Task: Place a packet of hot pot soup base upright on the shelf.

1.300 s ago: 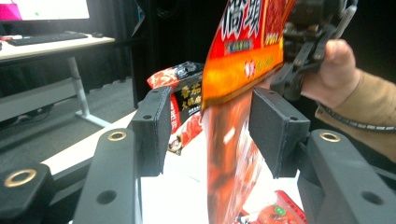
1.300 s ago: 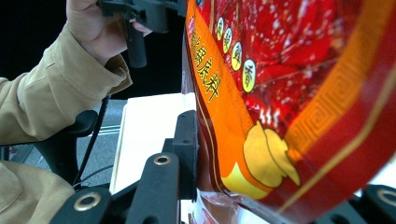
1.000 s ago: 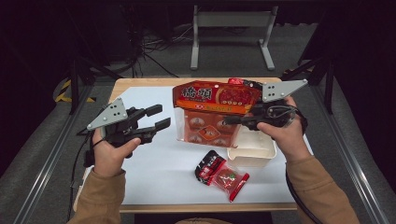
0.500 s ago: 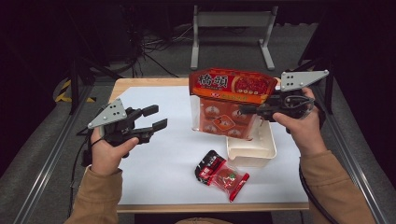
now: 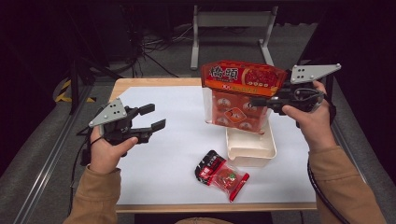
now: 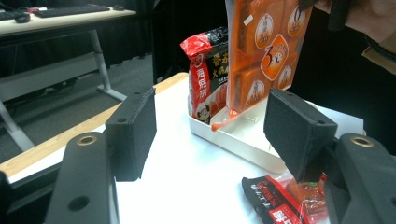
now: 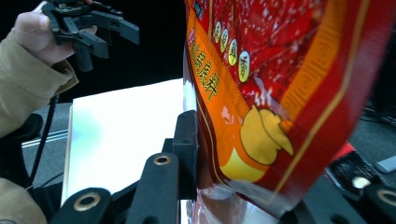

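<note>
Orange-red printed bag (image 5: 240,93), cream tray (image 5: 252,149), red-black packet (image 5: 219,173) — white tabletop (image 5: 177,140).

We wear tan sleeves (image 5: 343,186) on both arms. Each black hand-held gripper (image 5: 142,122) carries a grey three-cornered plate (image 5: 108,113) with small holes and trails a black cable (image 5: 322,196). Brass-ringed screw holes (image 6: 87,140) mark the jaws' arms.

Orange bag (image 5: 240,93): header card reads "橋頭" at 10 o'clock; front badge (image 6: 275,58) shows numeral "3". Red-black packet (image 6: 205,70) in tray: Chinese chars, not legible. Small pkt (image 5: 219,173) on the table: print too small to read.
</note>
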Action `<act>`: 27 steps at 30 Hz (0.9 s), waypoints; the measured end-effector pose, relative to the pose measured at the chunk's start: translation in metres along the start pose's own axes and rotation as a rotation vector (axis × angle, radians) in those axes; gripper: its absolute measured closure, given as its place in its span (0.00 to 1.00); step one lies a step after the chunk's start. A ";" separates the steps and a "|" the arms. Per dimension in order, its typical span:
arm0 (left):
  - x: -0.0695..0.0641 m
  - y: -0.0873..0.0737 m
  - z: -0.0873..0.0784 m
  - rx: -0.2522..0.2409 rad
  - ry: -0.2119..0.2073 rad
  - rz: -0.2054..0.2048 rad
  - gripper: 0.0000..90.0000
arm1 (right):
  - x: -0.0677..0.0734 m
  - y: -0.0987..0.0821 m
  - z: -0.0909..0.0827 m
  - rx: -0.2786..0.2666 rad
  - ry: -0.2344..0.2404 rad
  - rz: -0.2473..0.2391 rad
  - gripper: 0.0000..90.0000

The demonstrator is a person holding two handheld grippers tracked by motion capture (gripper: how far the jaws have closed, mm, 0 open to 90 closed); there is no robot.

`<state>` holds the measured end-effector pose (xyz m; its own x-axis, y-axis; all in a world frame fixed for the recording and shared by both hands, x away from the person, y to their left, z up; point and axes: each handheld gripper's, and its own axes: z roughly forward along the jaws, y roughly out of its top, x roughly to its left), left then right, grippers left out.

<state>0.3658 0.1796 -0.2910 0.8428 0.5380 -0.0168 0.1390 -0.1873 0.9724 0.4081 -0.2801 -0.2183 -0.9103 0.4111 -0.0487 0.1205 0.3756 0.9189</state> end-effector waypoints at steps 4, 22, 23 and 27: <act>0.000 -0.001 0.002 0.006 -0.004 -0.004 0.38 | -0.004 -0.002 -0.005 -0.005 -0.014 -0.002 0.79; 0.002 -0.004 0.005 0.022 -0.013 -0.015 0.39 | -0.005 -0.032 -0.016 -0.031 -0.127 0.044 0.79; 0.002 -0.004 0.005 0.022 -0.014 -0.014 0.39 | -0.005 -0.035 -0.017 -0.036 -0.134 0.053 0.79; 0.002 -0.005 0.007 0.026 -0.017 -0.014 0.40 | -0.003 -0.044 -0.020 -0.039 -0.156 0.064 0.79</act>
<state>0.3705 0.1760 -0.2974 0.8494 0.5266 -0.0344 0.1637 -0.2011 0.9658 0.3980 -0.3143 -0.2511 -0.8284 0.5581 -0.0473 0.1579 0.3138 0.9363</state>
